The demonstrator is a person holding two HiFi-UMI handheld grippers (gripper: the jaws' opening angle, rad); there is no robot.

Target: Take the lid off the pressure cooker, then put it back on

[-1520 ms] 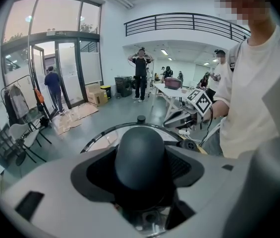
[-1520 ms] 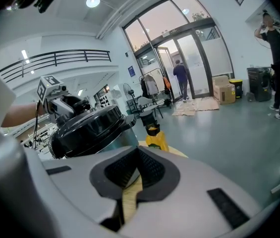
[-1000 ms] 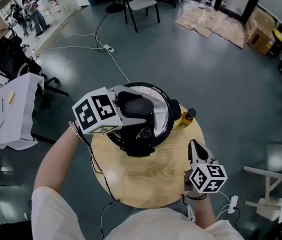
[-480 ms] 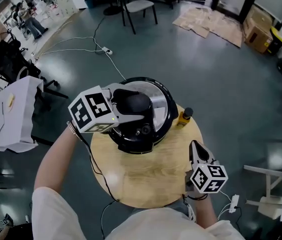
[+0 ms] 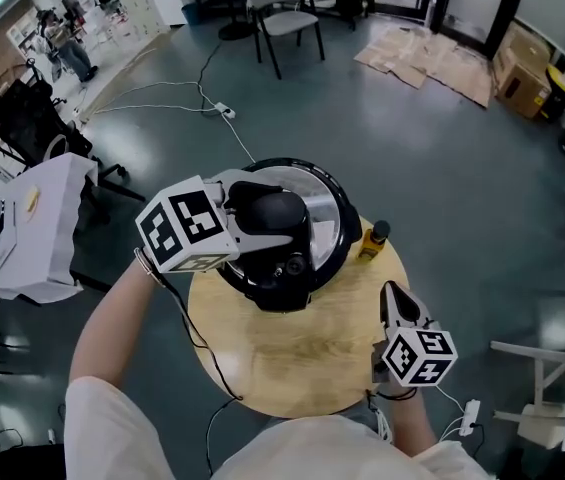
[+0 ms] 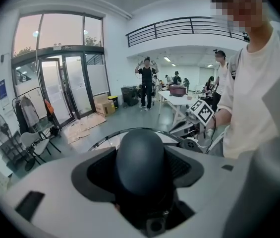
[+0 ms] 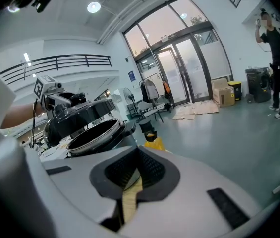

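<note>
1. The left gripper (image 5: 268,222) is squeezing the round black knob (image 6: 140,161) on top of the lid (image 5: 319,206), with its jaws partly apart around the knob.
2. The lid is hanging tilted over the pot (image 7: 96,136), and a gap is showing between them.
3. The pot is standing at the far left edge of the round tabletop (image 5: 302,360).
4. The right gripper (image 5: 389,292) is pointing in from the near right edge, with its jaws pressed together on nothing.
5. A yellow bottle (image 5: 370,240) is standing at the far right edge, just beside the pot.
</note>
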